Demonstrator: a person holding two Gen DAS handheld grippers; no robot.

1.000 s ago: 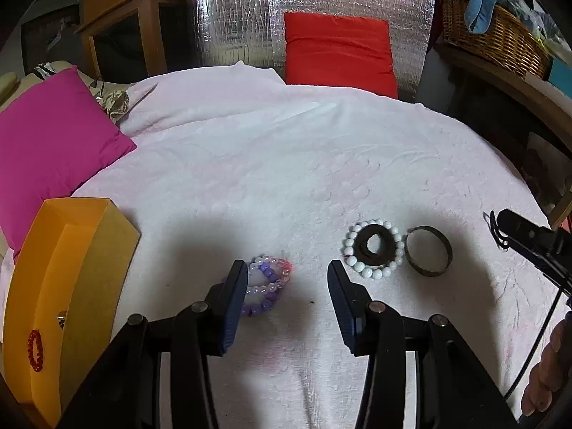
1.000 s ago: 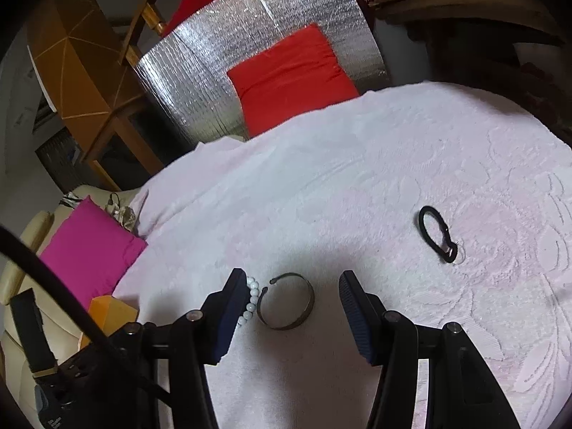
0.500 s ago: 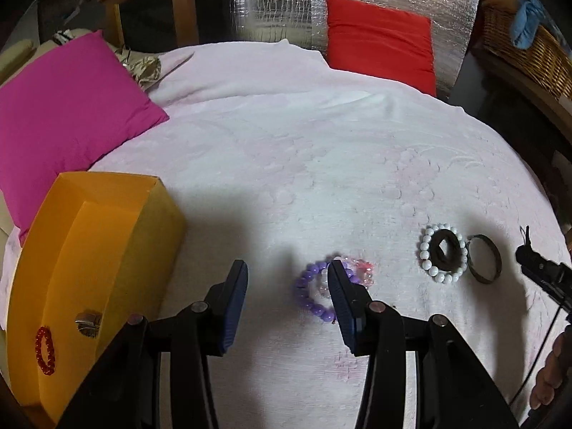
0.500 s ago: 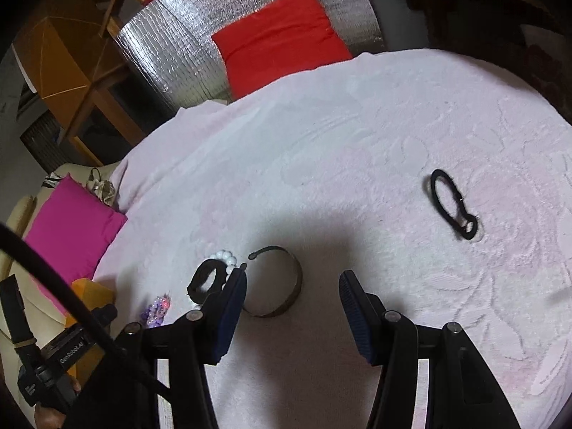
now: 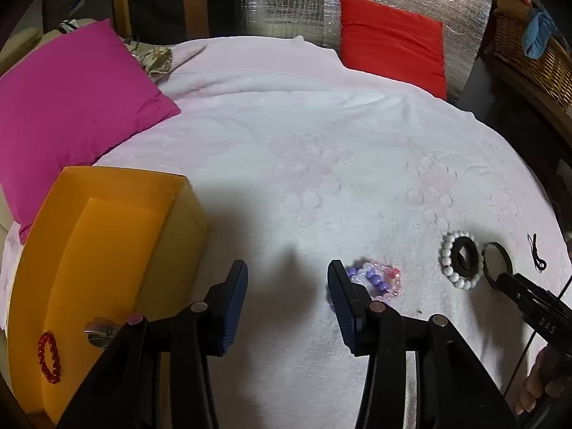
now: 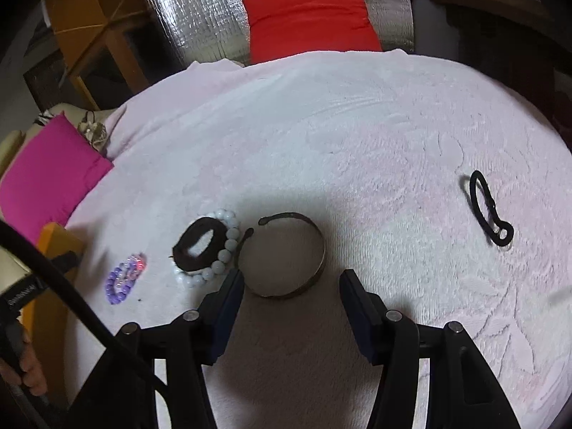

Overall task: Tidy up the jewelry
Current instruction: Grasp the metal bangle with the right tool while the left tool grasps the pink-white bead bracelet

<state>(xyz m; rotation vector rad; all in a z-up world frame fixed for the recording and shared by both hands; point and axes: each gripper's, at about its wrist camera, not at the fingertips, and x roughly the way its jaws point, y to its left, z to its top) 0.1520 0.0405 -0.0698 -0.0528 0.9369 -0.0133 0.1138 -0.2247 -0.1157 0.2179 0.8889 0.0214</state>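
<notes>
Jewelry is partly sorted: your orange box (image 5: 107, 236) at nine o'clock holds a red bracelet (image 5: 49, 357). Purple beads (image 5: 375, 280), white beads (image 6: 223, 250), the dark ring (image 6: 198, 239), the cuff (image 6: 282, 255) and the black tie (image 6: 489, 211) lie on the cloth (image 6: 357, 136). Your left gripper (image 5: 287, 302) and right gripper (image 6: 291, 307) gape wide, holding nothing.

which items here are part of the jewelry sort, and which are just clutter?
Job items:
- orange box, holding a red bead bracelet
- purple-pink bead bracelet
- white bead bracelet
- dark ring lying on it
- metal cuff bangle
- black hair tie

Lying about:
- magenta cushion
- red cushion
- wicker basket
</notes>
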